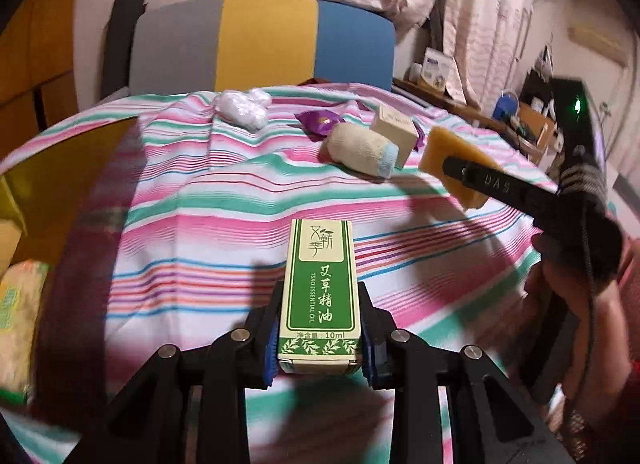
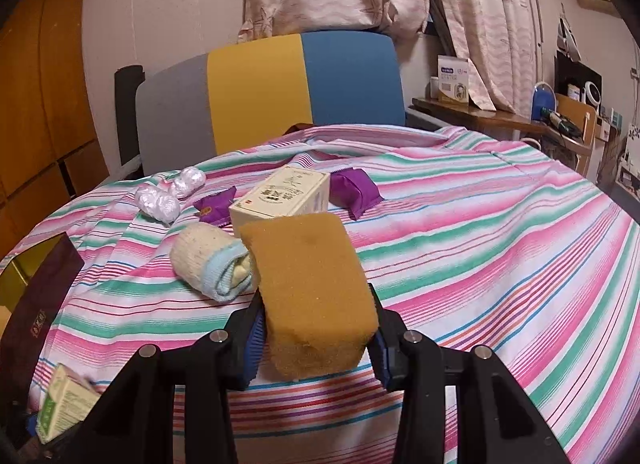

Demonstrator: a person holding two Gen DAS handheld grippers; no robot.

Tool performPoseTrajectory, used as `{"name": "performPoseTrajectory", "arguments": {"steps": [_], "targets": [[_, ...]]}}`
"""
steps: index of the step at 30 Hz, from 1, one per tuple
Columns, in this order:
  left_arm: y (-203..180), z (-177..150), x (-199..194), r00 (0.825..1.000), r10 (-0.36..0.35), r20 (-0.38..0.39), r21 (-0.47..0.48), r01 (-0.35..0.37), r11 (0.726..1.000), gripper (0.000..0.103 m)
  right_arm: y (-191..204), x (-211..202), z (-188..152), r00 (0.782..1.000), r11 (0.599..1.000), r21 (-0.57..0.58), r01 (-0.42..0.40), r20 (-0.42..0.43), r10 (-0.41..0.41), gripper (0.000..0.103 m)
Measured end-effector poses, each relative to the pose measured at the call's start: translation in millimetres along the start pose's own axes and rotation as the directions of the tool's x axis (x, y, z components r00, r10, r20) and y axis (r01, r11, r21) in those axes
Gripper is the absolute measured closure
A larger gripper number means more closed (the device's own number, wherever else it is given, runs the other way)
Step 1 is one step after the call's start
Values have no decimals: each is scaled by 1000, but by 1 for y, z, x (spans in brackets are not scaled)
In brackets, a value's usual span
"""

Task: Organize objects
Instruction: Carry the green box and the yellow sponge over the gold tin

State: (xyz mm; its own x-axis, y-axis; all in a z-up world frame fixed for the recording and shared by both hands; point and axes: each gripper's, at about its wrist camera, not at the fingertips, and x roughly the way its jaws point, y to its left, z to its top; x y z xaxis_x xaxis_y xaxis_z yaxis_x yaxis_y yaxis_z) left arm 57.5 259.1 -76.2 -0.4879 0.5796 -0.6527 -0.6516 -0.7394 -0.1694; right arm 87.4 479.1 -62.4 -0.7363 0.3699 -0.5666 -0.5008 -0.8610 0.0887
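Observation:
My left gripper [image 1: 320, 328] is shut on a green and cream essential oil box [image 1: 318, 296] and holds it above the striped cloth [image 1: 224, 200]. The box also shows at the lower left of the right wrist view [image 2: 64, 404]. My right gripper [image 2: 316, 328] is shut on a yellow-brown sponge [image 2: 312, 292], held above the cloth; the sponge and gripper also show at the right of the left wrist view [image 1: 448, 156]. On the cloth lie a rolled sock [image 2: 208, 260], a cream box [image 2: 280, 194], purple packets [image 2: 356, 190] and crumpled white plastic [image 2: 160, 200].
A grey, yellow and blue chair back [image 2: 264, 96] stands behind the table. A dark box [image 2: 36, 300] with a gold inside stands at the left edge. A yellow packet [image 1: 20, 316] lies at the far left. A cluttered shelf [image 2: 500, 116] runs along the right.

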Motion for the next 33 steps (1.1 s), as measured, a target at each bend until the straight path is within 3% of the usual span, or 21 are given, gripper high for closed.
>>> {"name": "performPoseTrajectory", "arguments": {"steps": [11, 17, 23, 27, 33], "targets": [[31, 1, -71, 994, 7, 112, -40, -3, 999, 72, 9, -1, -1, 1000, 999, -37, -5, -3, 5, 60], [68, 3, -95, 990, 52, 127, -138, -34, 990, 72, 8, -2, -3, 1000, 1000, -26, -4, -16, 3, 60], [107, 6, -114, 980, 139, 145, -204, -108, 973, 72, 24, -10, -6, 1000, 995, -95, -12, -2, 12, 60], [132, 5, -118, 975, 190, 117, -237, -159, 958, 72, 35, -15, -7, 999, 992, -119, -42, -27, 39, 60], [169, -1, -116, 970, 237, 53, -275, -214, 937, 72, 54, -36, -18, 980, 982, 9, -189, -66, 189, 60]]}}
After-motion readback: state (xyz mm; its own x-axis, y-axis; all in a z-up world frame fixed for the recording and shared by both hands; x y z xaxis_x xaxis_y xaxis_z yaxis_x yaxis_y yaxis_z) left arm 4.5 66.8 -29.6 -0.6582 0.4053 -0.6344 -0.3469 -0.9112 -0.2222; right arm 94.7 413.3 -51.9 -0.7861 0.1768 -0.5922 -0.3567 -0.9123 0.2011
